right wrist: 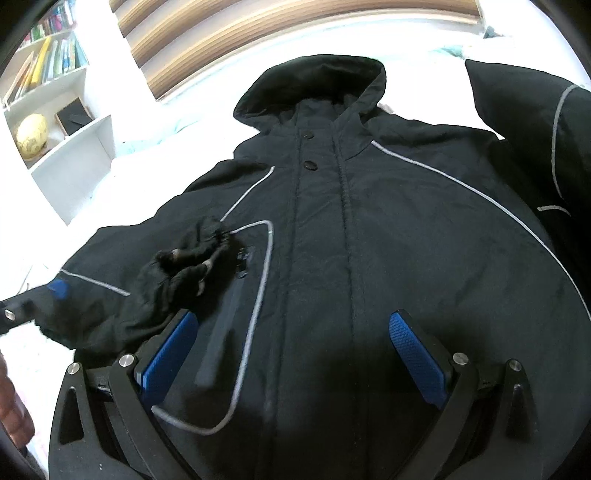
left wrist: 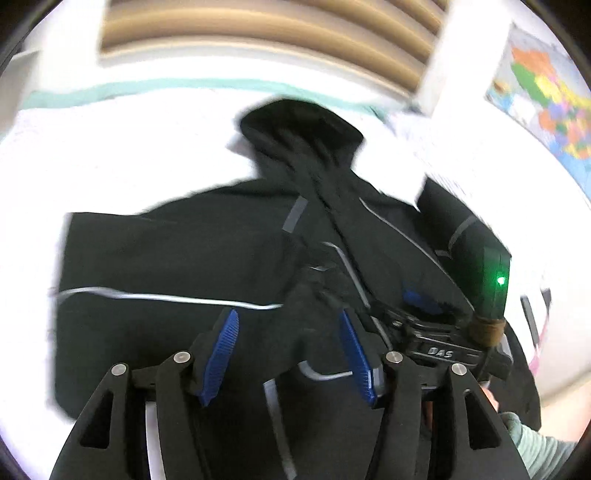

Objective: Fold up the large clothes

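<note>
Blue-padded fingers of the left gripper [left wrist: 291, 354] nearest the lens, spread apart over the black jacket [left wrist: 177, 258], nothing between them but cloth beneath. Further right in the same view, the right gripper [left wrist: 424, 301] seen from outside, a green light on its body, blue pad resting at the jacket's chest.

Right gripper [right wrist: 295, 354] likewise spread wide, gripping nothing, hovering over the jacket [right wrist: 388, 240] front. Left gripper [right wrist: 59, 290] poking in from the left edge, at the sleeve [right wrist: 110, 280] folded across the chest, cuff [right wrist: 184, 266] bunched beside the zip pocket.

Jacket laid front up on a white bed [left wrist: 110, 147], long axis running away from both cameras, hood [right wrist: 314, 85] at the far end, hem near the lenses. Grey piping curving from the collar down each side.

Shown only by the right wrist: snap buttons on the placket, the other sleeve [right wrist: 535, 129] raised at upper right, a white bookshelf [right wrist: 66, 122] at left holding books, a globe [right wrist: 31, 134] and a small dark frame. Shown only by the left wrist: a coloured map [left wrist: 546, 99] on the wall at right, blurred. Slatted wooden headboard [right wrist: 277, 26] behind in both.
</note>
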Motion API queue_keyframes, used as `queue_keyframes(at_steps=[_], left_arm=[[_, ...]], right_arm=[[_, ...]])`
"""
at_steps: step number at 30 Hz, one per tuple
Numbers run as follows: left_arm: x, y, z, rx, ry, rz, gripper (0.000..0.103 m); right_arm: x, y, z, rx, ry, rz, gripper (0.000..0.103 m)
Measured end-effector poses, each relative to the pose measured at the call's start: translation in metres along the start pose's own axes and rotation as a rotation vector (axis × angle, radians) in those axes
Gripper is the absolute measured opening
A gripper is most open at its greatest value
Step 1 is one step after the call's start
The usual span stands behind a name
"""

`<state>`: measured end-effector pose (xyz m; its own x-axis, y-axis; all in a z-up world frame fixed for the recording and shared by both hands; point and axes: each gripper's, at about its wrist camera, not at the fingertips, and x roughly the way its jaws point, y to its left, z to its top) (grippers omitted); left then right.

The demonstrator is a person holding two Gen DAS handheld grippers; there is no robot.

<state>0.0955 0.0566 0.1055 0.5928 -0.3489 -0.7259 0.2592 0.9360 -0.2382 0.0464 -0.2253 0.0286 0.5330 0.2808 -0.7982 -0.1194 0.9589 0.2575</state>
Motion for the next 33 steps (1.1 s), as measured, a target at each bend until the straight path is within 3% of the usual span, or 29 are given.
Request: queue_keyframes(at_steps=[1,3,4,6,8,11,13,14,15,19,23,26,31,33], left_arm=[[-0.006,0.004,0.003,-0.014,-0.006,0.023,0.059],[-0.027,0.020,0.006,-0.084,0.013,0.148,0.059],[-0.039,0.028,0.007,-0.123,0.044,0.275,0.059],[-0.060,0.034,0.006,-0.153,0.043,0.427,0.058],[-0.085,0.030,0.005,-0.124,-0.030,0.465,0.058],[-0.097,0.024,-0.002,-0.101,-0.049,0.398,0.060],[-0.092,0.027,-0.006,-0.096,-0.033,0.383,0.060],[-0.085,0.028,-0.009,-0.098,-0.019,0.399,0.060],[-0.076,0.031,-0.011,-0.098,-0.007,0.430,0.059],[-0.052,0.032,-0.010,-0.029,-0.010,0.611,0.059],[-0.050,0.034,0.000,-0.076,-0.024,0.527,0.059],[-0.045,0.024,0.014,-0.089,-0.045,0.467,0.060],[-0.002,0.003,0.030,-0.082,0.000,0.338,0.060],[0.023,-0.002,0.031,-0.075,0.031,0.309,0.060]], right_arm=[[-0.003,0.004,0.001,-0.004,0.017,0.001,0.103],[-0.012,0.023,0.003,-0.046,0.048,0.018,0.103],[-0.016,0.034,0.005,-0.077,0.058,0.034,0.103],[-0.019,0.059,0.010,-0.149,0.083,0.054,0.103],[-0.018,0.080,0.018,-0.176,0.091,0.027,0.103],[0.007,0.087,0.033,-0.079,0.139,0.010,0.097],[0.034,0.087,0.033,-0.039,0.231,-0.015,0.084],[0.047,0.087,0.031,-0.021,0.281,-0.001,0.058],[0.058,0.086,0.028,0.002,0.317,0.030,0.042],[0.026,0.098,0.039,-0.038,0.150,-0.001,0.032],[-0.034,0.088,0.068,-0.099,-0.033,-0.071,0.031],[-0.063,0.068,0.086,-0.136,-0.106,-0.164,0.031],[-0.089,0.015,0.101,-0.152,-0.210,-0.480,0.031],[-0.085,-0.011,0.097,-0.144,-0.179,-0.555,0.031]])
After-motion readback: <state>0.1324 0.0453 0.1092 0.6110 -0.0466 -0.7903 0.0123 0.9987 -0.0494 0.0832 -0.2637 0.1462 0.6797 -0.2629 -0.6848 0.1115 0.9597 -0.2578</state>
